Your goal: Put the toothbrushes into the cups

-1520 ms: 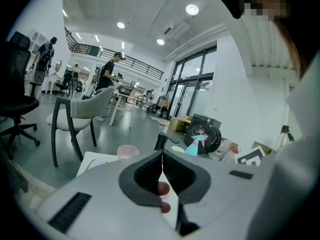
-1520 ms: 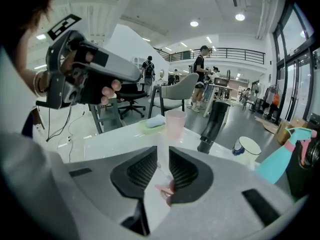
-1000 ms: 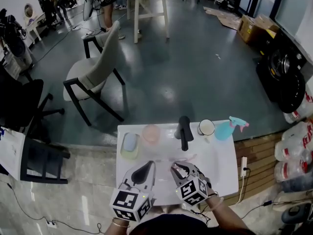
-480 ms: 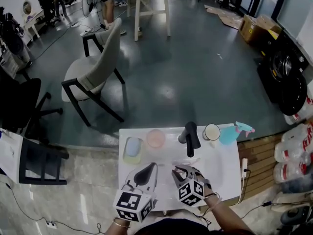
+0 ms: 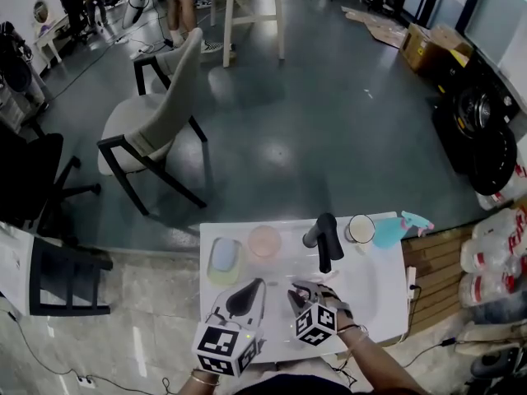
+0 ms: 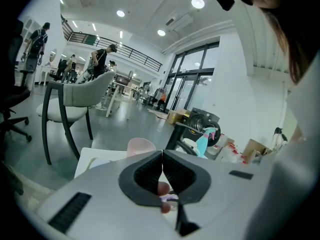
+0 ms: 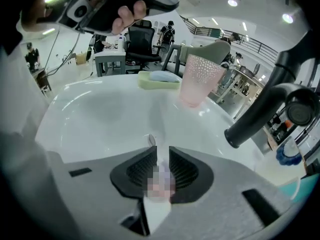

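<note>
I see a glossy white sink [image 7: 90, 119], ceramic by its shine, and a matt black tap [image 7: 272, 106]. The cup [image 7: 200, 76] is translucent pink plastic, dimpled. The right gripper's [image 7: 162, 154] pads [image 7: 184, 170] look ribbed and rubbery; the toothbrush [image 7: 156, 211] is smooth white plastic. The floor [image 5: 329, 122] gleams, polished.

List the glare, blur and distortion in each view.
Head view: wide-angle bend, and a pale glare on the grey floor. Left gripper view: fisheye with black corners; the left gripper is soft, close to the lens. Right gripper view: bright sheen on the white sink; a mosaic patch overlies the toothbrush in the right gripper.
</note>
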Motion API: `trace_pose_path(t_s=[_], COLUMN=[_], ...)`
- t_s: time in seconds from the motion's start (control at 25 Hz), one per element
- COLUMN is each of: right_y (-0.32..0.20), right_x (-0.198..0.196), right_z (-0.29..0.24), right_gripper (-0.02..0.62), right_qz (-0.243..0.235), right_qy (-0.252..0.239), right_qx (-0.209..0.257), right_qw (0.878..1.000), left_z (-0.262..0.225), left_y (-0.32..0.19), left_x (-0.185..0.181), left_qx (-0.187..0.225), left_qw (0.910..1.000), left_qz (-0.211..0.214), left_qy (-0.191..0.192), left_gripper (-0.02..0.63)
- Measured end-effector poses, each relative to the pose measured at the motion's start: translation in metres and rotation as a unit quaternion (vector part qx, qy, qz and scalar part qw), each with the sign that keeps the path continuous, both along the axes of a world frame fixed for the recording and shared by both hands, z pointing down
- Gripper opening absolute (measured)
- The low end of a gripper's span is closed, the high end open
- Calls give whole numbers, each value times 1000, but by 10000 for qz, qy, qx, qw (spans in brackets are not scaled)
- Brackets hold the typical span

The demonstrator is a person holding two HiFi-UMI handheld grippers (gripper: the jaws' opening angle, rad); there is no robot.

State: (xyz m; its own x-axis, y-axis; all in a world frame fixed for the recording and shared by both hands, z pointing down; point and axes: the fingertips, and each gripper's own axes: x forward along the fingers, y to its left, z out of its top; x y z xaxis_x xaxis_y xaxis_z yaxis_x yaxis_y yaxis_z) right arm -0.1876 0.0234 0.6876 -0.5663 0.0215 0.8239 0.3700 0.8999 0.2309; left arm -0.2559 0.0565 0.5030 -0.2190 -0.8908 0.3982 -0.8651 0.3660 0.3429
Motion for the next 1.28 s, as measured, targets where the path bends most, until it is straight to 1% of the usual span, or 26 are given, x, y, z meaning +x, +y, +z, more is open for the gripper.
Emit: trace_pose_path(t_s=[0.36,0.72,0.88,1.04,1.28], right_y=[-4,-1,-2,-2,5], right_x=[-6,-9,-11,-15,-21], right_z=[33,59,69,73,78], right_gripper=[51,51,51,51,51], right_qz=[-97,-388,-462,-683,-885], right_qy=[303,619,721,802,975], right_qx=[171,264,400,615,582], right_qw=[9993,9970,9955,9925,9896], left_z=[7,16,18,18,21], left_y=[-8,-11,-10,-8,-4], left_x=[-6,-12,-15,-16,-19], left_qx=[3,-19,-3,-3,-8], left_qw=[9999,9997,9996,9993,9993], left_qz=[78,75,64,84,70], left_qy=[112,231,279,353,363], left_gripper=[5,5,5,5,5])
